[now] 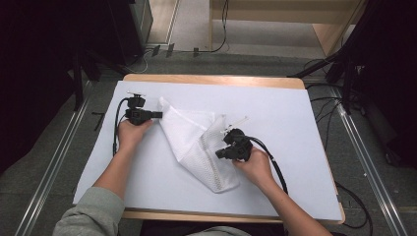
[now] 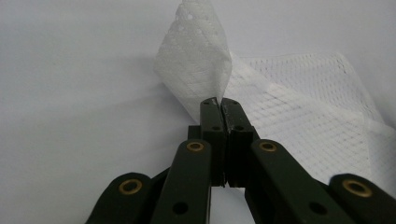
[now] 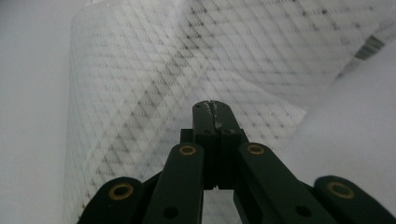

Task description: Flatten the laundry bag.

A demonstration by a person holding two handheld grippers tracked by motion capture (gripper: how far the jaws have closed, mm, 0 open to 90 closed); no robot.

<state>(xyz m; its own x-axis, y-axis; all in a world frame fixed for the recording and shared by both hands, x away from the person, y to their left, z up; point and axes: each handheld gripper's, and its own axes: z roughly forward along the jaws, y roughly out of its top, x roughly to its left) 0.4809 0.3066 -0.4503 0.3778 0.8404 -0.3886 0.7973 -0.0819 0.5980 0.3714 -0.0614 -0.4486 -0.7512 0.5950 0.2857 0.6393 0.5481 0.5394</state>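
Observation:
A white mesh bag (image 1: 189, 132) lies crumpled and partly folded over on the white-covered table (image 1: 285, 113). My left gripper (image 1: 160, 114) is at the bag's far left corner, jaws shut on it. In the left gripper view that corner (image 2: 196, 60) stands up from the shut tips of the left gripper (image 2: 218, 100). My right gripper (image 1: 219, 154) sits at the bag's right side, over the mesh. In the right gripper view its tips (image 3: 214, 103) are pressed together with a thin sliver of white between them, and the mesh (image 3: 154, 70) spreads behind, slightly blurred.
The table's wooden rim (image 1: 211, 78) shows at the far edge. Bare white sheet lies to the right (image 1: 305, 162) and near left (image 1: 142, 182) of the bag. Cables (image 1: 329, 113) trail on the floor at the right. Dark stands rise at both sides.

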